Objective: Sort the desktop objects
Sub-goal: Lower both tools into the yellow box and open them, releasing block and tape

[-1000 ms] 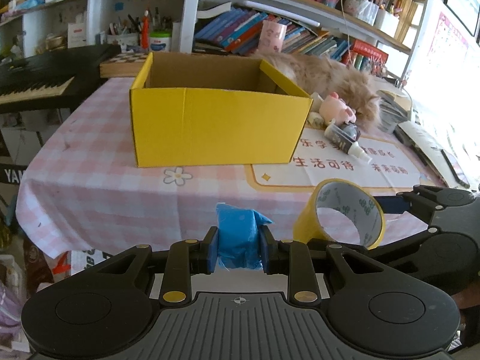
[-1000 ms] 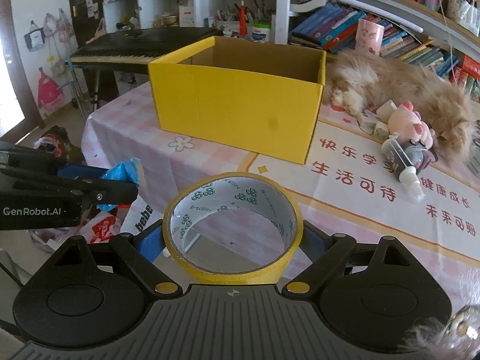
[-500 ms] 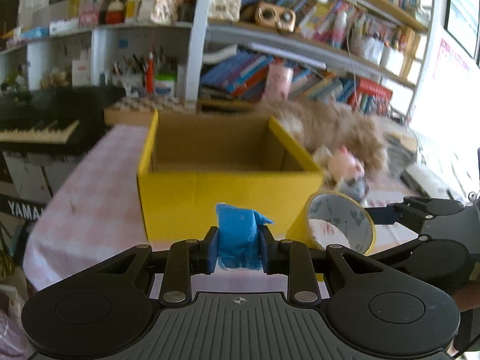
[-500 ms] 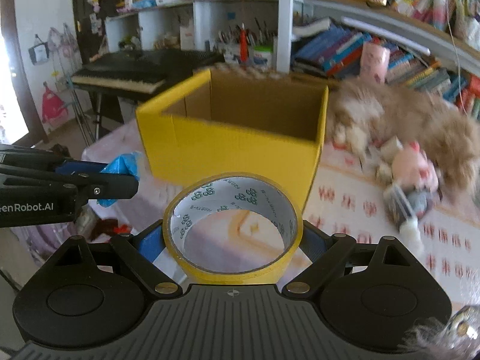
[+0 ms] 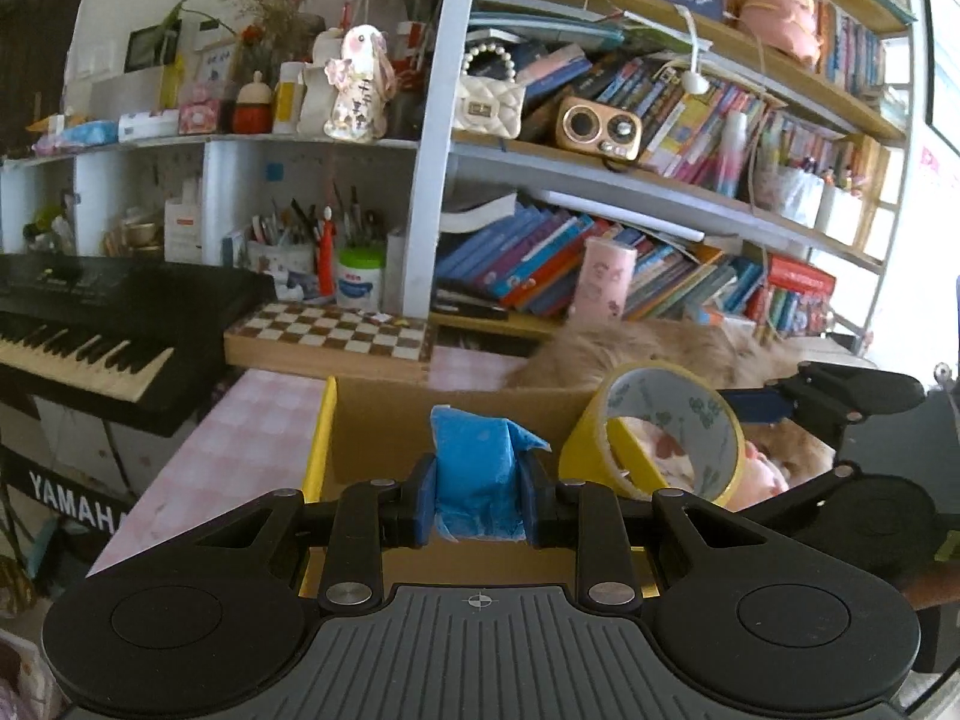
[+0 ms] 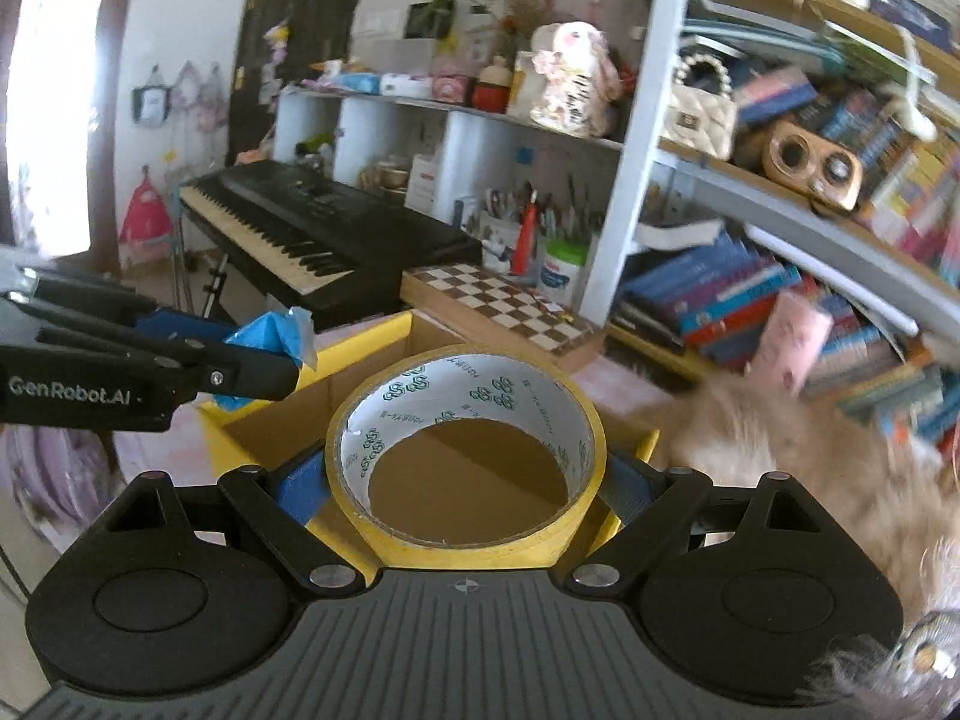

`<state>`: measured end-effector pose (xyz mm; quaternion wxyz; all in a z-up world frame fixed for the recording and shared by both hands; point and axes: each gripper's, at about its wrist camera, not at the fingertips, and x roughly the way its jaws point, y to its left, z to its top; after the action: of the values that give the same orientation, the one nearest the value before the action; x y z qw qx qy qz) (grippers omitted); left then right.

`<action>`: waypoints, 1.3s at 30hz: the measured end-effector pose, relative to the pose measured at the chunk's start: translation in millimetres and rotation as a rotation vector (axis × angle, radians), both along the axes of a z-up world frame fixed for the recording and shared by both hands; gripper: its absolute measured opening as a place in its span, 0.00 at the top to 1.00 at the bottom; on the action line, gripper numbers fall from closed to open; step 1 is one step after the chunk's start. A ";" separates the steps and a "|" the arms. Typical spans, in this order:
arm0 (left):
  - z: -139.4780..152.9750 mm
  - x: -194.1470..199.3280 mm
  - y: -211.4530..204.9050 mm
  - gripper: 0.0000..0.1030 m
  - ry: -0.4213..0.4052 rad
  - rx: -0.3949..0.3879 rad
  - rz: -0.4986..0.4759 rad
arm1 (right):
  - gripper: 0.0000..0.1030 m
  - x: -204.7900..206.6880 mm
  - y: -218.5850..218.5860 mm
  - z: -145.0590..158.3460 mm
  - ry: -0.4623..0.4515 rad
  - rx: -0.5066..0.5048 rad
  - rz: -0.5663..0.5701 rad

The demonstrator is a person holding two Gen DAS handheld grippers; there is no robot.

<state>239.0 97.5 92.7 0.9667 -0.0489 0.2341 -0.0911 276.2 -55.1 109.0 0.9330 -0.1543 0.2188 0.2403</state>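
Observation:
My left gripper point(image 5: 477, 501) is shut on a crumpled blue packet point(image 5: 477, 474) and holds it over the near rim of the open yellow cardboard box point(image 5: 318, 438). My right gripper point(image 6: 465, 492) is shut on a roll of yellow tape point(image 6: 465, 531), held above the same box point(image 6: 360, 339). In the left wrist view the tape roll point(image 5: 585, 444) hangs to the right of the blue packet. In the right wrist view the left gripper point(image 6: 264, 366) with the blue packet point(image 6: 267, 333) is at the left, over the box's left corner. The box's brown inside shows below both.
A fluffy orange cat point(image 5: 654, 342) lies right behind the box, with a pink plush toy point(image 5: 762, 474) beside it. A chessboard point(image 5: 336, 330) and a black keyboard point(image 5: 90, 324) stand behind and to the left. Crowded bookshelves point(image 5: 660, 120) fill the back. The pink checked tablecloth point(image 5: 240, 432) shows left of the box.
Both grippers have risen and moved forward from in front of the box to above its opening, each still holding its object. The views now tilt up toward the shelves.

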 end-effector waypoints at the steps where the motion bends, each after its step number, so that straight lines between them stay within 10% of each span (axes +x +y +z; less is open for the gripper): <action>1: -0.8 4.5 -1.5 0.75 0.000 0.003 0.004 | 0.13 11.7 -1.4 -1.3 0.007 -0.006 0.012; 9: -14.9 57.4 -16.6 0.75 0.066 0.051 0.006 | 0.13 68.6 -4.6 -20.5 0.087 -0.066 0.112; 27: -56.1 159.7 -47.1 0.74 0.270 0.420 -0.102 | 0.12 168.1 33.7 -64.7 0.213 -0.415 0.483; 39: -69.8 166.7 -43.7 0.71 0.371 0.406 -0.120 | 0.12 171.1 53.7 -92.2 0.297 -0.581 0.569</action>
<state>405.7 53.8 22.9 0.8902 0.1437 0.4231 -0.0887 447.2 -1.5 16.8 0.7056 -0.4286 0.3582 0.4360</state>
